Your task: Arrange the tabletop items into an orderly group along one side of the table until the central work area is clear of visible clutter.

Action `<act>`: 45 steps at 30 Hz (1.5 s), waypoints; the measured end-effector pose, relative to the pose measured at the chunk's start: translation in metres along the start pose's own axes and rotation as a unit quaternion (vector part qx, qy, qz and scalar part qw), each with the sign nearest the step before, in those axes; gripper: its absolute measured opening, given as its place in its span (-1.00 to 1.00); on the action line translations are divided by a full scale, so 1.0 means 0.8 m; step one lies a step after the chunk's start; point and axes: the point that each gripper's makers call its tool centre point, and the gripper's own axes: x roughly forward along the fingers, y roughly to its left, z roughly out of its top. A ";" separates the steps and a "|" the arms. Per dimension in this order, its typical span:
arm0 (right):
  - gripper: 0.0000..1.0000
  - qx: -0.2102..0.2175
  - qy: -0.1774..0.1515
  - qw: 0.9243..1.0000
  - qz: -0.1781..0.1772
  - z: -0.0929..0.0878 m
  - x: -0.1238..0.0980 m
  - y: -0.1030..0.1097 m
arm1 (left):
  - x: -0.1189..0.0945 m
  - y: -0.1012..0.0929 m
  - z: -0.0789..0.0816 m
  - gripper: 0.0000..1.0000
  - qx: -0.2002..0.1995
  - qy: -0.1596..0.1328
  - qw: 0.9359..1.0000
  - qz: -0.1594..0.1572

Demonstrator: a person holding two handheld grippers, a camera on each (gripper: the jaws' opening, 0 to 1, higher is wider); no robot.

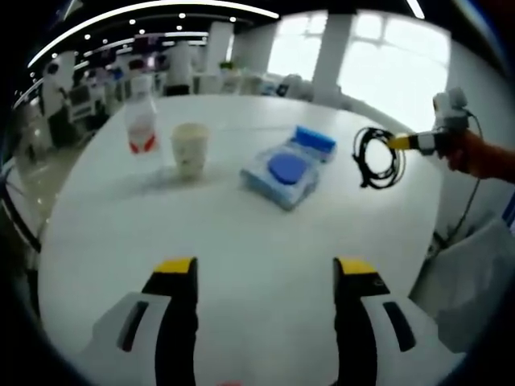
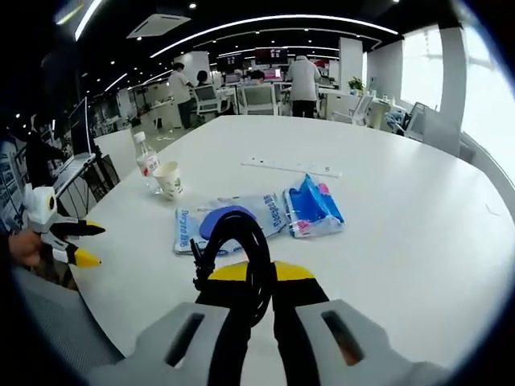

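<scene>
Right fingers [image 2: 259, 277] clamp the black cable coil [image 2: 237, 249], left fingers [image 1: 265, 269] wide, facing cup [image 1: 190, 149] and bottle [image 1: 142, 122].

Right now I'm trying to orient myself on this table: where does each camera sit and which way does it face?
Left gripper view: rides the left claw, jaws apart, looking across the white table at bottle, paper cup, blue packets; the right claw enters from the right with the black cable coil.
Right gripper view: rides the right claw, clamped on the cable.
Shared: table, bottle, cup, packets, cable.
</scene>
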 end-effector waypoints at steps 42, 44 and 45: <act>-0.86 0.074 0.109 0.991 -0.037 -0.096 0.067 -0.048 | -0.006 0.006 0.006 0.29 -0.002 -0.007 1.000 0.011; -0.86 0.081 0.111 0.990 -0.037 -0.097 0.072 -0.050 | -0.007 0.007 0.006 0.29 -0.002 -0.007 1.000 0.012; -0.86 0.081 0.110 0.990 -0.037 -0.097 0.074 -0.051 | -0.007 0.007 0.006 0.29 -0.003 -0.007 1.000 0.012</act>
